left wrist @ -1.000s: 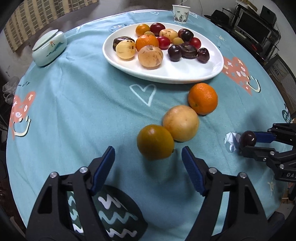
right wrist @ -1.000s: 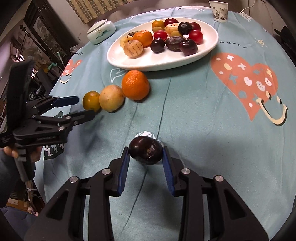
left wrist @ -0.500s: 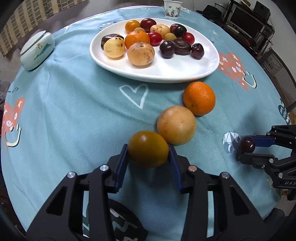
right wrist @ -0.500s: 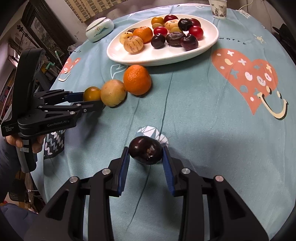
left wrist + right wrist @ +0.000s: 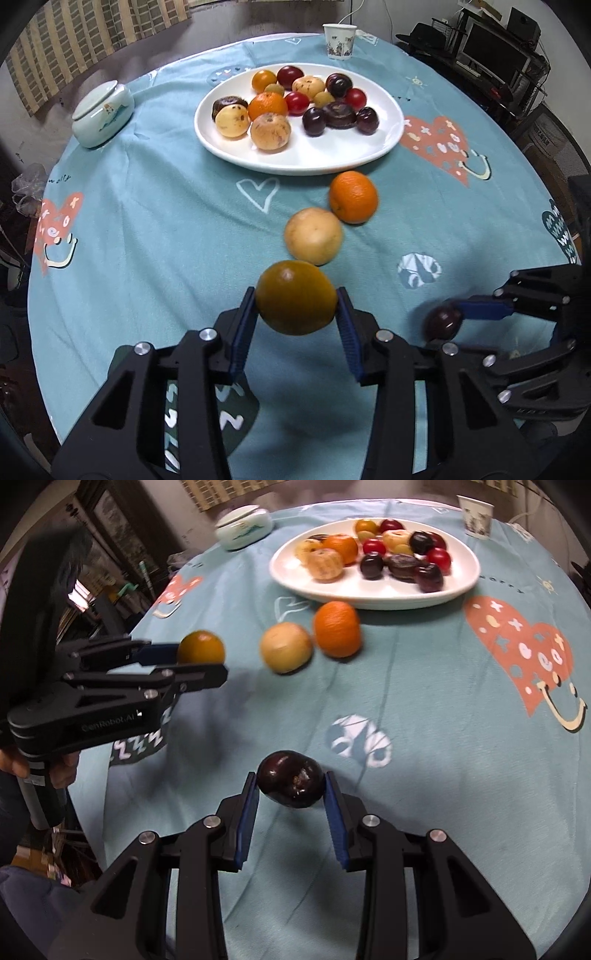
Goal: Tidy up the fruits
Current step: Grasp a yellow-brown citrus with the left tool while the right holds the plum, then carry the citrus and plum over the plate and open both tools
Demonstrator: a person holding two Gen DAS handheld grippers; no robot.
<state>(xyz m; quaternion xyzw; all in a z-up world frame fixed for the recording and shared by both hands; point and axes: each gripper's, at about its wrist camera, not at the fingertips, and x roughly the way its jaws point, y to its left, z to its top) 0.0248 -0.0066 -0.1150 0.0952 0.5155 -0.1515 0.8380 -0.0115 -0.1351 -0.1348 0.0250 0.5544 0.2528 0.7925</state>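
Two loose fruits, pale fruit and orange, front the plate.

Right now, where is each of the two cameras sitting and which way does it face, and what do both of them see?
Left wrist: on the left gripper, facing forward over the table toward the white plate; its own fingers clamp a dull orange fruit, and the right gripper shows at right.
Right wrist: on the right gripper, facing the same plate; its own fingers clamp a dark plum, and the left gripper and the person's hand show at left.
Shared: plate, both held fruits, the orange, the pale round fruit, the paper cup.
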